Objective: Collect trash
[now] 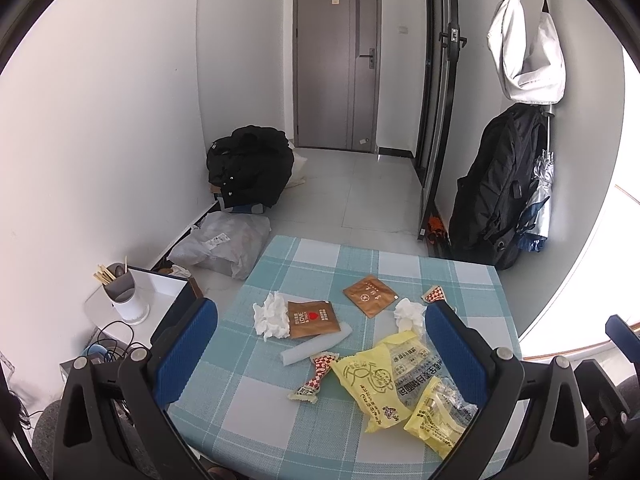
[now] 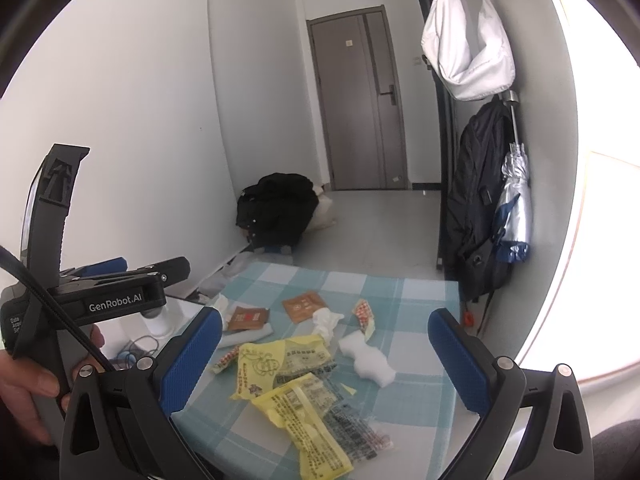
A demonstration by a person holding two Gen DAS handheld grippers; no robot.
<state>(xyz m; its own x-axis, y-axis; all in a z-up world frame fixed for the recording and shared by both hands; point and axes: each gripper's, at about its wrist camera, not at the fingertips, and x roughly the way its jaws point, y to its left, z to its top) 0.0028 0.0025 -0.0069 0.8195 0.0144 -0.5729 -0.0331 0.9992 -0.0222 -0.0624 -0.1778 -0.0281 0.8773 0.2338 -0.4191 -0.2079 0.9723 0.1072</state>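
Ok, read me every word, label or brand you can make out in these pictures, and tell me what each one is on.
"GenRobot.AI": on the black body of the left gripper.
"LOVE", beside a red heart: on the brown sachet next to the crumpled tissue.
Yellow wrappers: printed characters, too blurred and skewed to read.
Second brown sachet: pale emblem and marks, unreadable.
Grey door: small plate, too small to read.

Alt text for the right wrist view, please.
Open right gripper hovers over a checked tablecloth strewn with yellow wrappers, brown sachets, tissues and white foam. A hand holds the left gripper at left.
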